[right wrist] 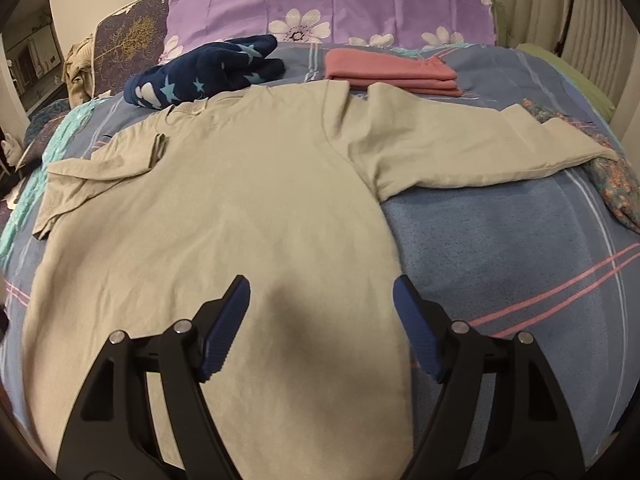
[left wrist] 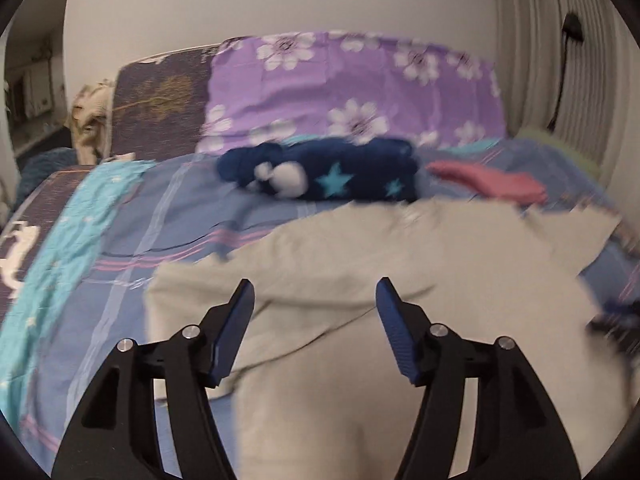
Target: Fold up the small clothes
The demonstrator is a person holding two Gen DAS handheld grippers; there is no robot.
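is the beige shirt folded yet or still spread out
Mostly spread. The beige shirt lies flat on the bed, one sleeve stretched out sideways; only the other sleeve is crumpled over.

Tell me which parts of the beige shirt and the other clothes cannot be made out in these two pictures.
- Beige shirt: the hem is cut off by the bottom edge and both hand-held grippers, in both views.
- Navy star garment: motion blur in the left wrist view hides its shape.
- Pink folded garment: its type is unclear; only stacked edges show.
- Floral cloth: cut off by the right wrist view's rim.
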